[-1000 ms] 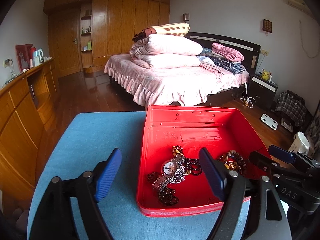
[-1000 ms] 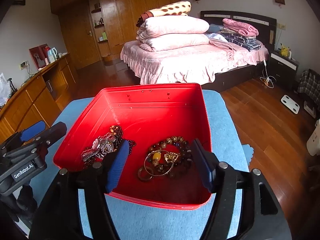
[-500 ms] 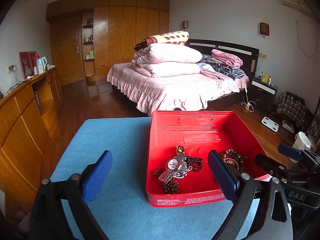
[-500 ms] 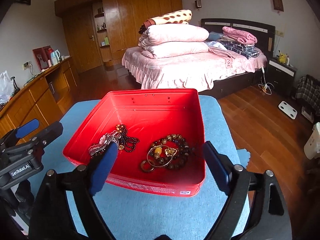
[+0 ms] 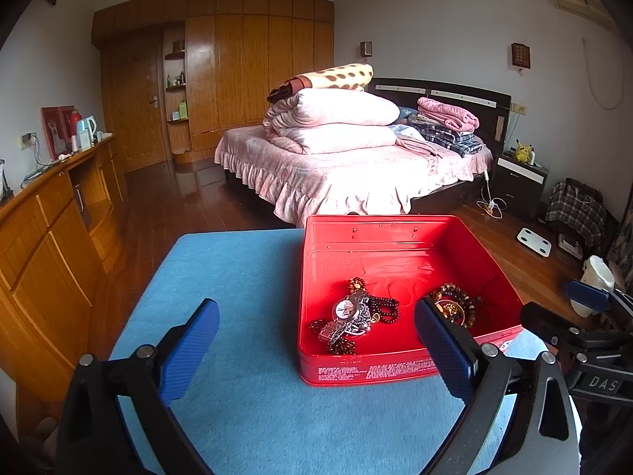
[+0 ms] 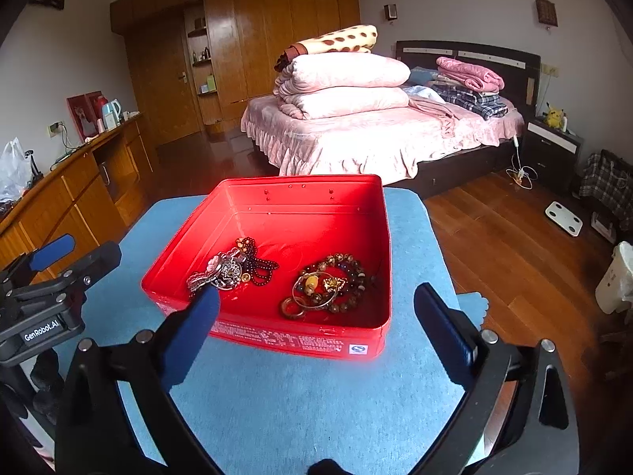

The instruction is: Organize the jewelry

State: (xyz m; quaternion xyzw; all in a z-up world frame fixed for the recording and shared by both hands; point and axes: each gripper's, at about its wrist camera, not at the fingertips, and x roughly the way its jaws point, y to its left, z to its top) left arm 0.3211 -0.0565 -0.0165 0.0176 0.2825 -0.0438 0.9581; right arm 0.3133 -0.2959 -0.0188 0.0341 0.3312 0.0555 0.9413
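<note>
Through the left wrist camera we see one red tin box [image 5: 399, 374] on the blue-covered table [image 5: 245, 277], right of centre. Inside it lie two heaps of jewelry: on the left a silver wristwatch [image 5: 345, 310] tangled with dark bead strings [image 5: 381, 304], on the right a cluster of brown bead bracelets [image 5: 455, 301]. Our left gripper [image 5: 316, 350] stands spread wide with nothing between its two blue pads; its left pad hangs over bare table, and its right pad [image 5: 445, 350] overlaps the box's near right corner in this view. At the right edge the other gripper shows.

Through the right wrist camera we count the same single box [image 6: 300, 342], centre, with the watch heap [image 6: 221, 271] at left and the bracelet cluster [image 6: 328, 287] at right, well apart. Our right gripper [image 6: 316, 334] has its jaws opening, already wide, and holds nothing; the box's near wall sits between its two pads in this view, and they do not touch it. Beyond the table stands one bed [image 6: 379, 130] with two folded pink quilts [image 6: 344, 87].
</note>
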